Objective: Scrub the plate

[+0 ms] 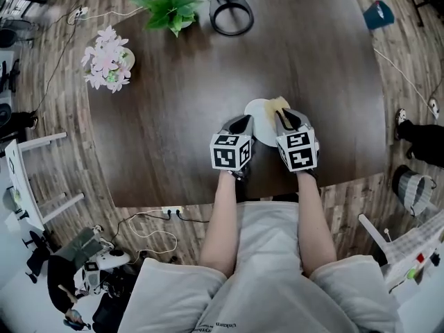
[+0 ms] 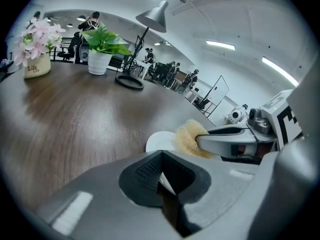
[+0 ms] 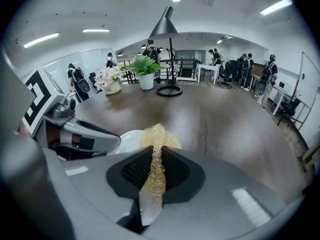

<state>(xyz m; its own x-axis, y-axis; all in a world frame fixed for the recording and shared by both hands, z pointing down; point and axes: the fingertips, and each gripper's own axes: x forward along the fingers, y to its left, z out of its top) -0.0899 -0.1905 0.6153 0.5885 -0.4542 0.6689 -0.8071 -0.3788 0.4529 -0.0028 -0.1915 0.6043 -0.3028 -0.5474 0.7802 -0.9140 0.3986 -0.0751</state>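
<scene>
Reaching forward side by side: left gripper (image 1: 242,124) clamps plate (image 1: 259,114), right gripper (image 1: 286,119) clamps scrubber (image 1: 279,103).

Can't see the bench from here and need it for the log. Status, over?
Left claw shut on plate rim. Right claw shut on scrubber, at plate's edge. Nothing in the way: flowers, plant, lamp far across table.

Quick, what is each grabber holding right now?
Left gripper: shut on the rim of the plate.
Right gripper: shut on the yellow scrubber.
</scene>
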